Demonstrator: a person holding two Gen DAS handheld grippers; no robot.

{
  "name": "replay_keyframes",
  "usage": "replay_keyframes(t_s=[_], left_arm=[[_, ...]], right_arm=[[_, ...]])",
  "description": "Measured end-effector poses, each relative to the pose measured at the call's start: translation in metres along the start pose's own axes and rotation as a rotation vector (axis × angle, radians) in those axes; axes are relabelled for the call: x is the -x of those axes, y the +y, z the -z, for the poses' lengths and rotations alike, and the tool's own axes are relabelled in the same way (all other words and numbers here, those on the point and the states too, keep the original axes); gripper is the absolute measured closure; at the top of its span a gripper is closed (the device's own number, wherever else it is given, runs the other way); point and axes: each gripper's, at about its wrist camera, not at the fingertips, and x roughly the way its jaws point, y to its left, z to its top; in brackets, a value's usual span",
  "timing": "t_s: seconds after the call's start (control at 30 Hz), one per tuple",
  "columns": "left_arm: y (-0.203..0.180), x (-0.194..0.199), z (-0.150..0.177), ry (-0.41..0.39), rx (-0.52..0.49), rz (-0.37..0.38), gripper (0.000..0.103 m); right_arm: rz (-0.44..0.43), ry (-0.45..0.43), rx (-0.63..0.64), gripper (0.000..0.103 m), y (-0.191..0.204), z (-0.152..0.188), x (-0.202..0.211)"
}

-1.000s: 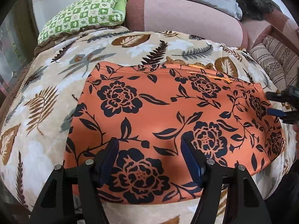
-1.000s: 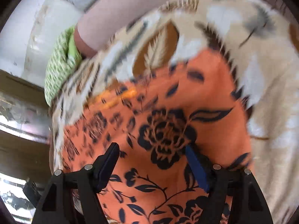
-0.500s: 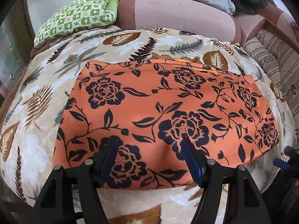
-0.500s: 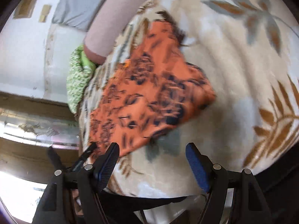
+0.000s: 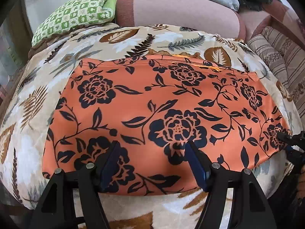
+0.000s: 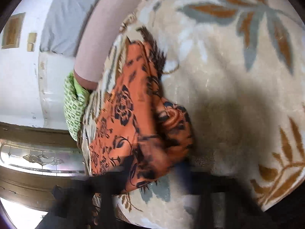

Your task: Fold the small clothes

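Note:
An orange garment with black flowers (image 5: 152, 105) lies flat on a leaf-patterned blanket (image 5: 34, 99). My left gripper (image 5: 152, 164) is open and empty, low over the garment's near edge. My right gripper (image 5: 289, 143) shows at the right edge of the left wrist view, its fingers at the garment's right corner. In the blurred right wrist view the garment (image 6: 129, 126) bunches up at the corner between my right gripper's (image 6: 152, 173) fingers; its jaws are too smeared to read.
A green checked pillow (image 5: 76, 19) and a pink bolster (image 5: 181, 9) lie at the back of the bed. A striped cushion (image 5: 282, 61) is at the right. A wall and a glass-panelled door (image 6: 38, 158) are beyond the bed.
My right gripper swung off the garment, then came back to its right corner, which is now bunched. My left gripper pulled back slightly toward the near edge and stays open.

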Motion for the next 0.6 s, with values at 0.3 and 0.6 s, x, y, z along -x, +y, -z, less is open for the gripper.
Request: replay_keyframes(t_s=[0.3, 0.6], left_arm=[[-0.002, -0.028, 0.005, 0.021, -0.027, -0.05, 0.026], [0.0, -0.028, 0.008, -0.012, -0.032, -0.037, 0.022]], right_arm=[[0.112, -0.05, 0.091, 0.022, 0.005, 0.001, 0.019], [0.021, -0.054, 0.258, 0.015, 0.058, -0.091, 0.001]])
